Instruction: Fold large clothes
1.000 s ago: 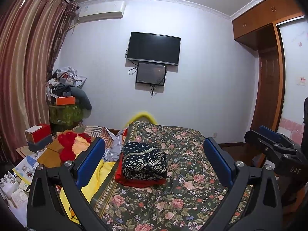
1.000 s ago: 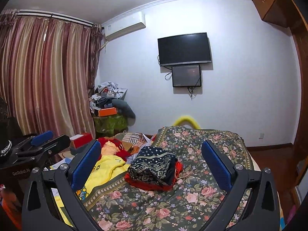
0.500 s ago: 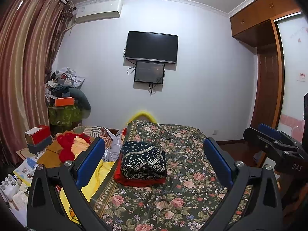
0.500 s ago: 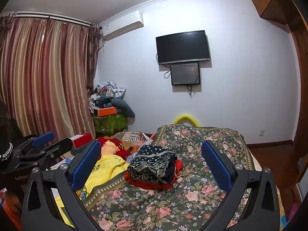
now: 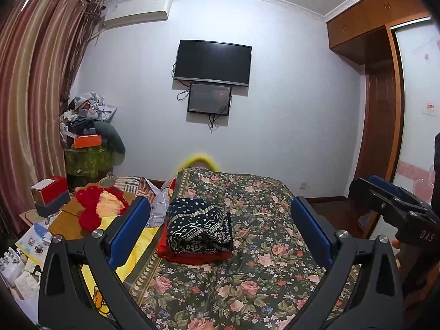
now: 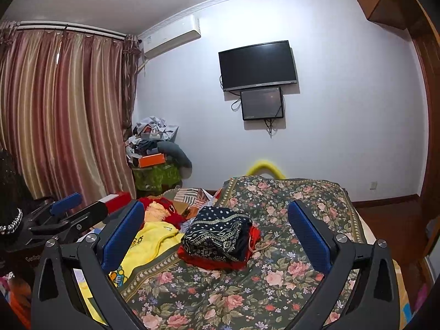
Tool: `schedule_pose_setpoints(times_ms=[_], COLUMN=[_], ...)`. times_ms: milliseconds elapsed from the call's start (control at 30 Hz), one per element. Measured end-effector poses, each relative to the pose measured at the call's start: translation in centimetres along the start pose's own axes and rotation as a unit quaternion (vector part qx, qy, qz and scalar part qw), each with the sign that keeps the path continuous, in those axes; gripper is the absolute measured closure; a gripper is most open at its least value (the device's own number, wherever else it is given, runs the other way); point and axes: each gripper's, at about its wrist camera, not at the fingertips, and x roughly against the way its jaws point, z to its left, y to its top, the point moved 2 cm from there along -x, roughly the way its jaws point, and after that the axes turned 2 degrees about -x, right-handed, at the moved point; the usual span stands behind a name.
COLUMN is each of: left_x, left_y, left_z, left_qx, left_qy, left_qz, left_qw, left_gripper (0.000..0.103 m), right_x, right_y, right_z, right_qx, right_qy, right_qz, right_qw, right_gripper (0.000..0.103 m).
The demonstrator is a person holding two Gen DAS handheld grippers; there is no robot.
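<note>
Floral bedspread carried two folded garments: patterned navy garment atop red garment. Left gripper and right gripper hung above, jaws wide, empty.

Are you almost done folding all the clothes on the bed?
Partly. Done: a dark patterned garment sits folded on a folded red one on the floral bedspread. In hand: nothing; the left gripper and right gripper both have jaws wide open, empty. Left: the yellow garment lies crumpled beside the bedspread, and it probably comes next.
</note>
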Motion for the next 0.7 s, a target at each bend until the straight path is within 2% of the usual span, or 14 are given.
schedule_pose_setpoints(times_ms=[233, 700], left_x=[-0.11, -0.07], left_y=[-0.07, -0.41], left_z=[-0.08, 0.31], left_qx=[0.0, -0.005], left_qy=[-0.012, -0.014], left_qz=[0.003, 0.004], left_qw=[0.9999, 0.9999], left_gripper=[0.0, 0.0], right_x=[-0.07, -0.12], right_y=[-0.08, -0.4], right_z=[0.09, 0.22], right_qx=[0.001, -0.003], right_qy=[-0.002, -0.001], right_qz=[0.002, 0.004], right_qw=[1.0, 1.0], right_gripper=[0.0, 0.0])
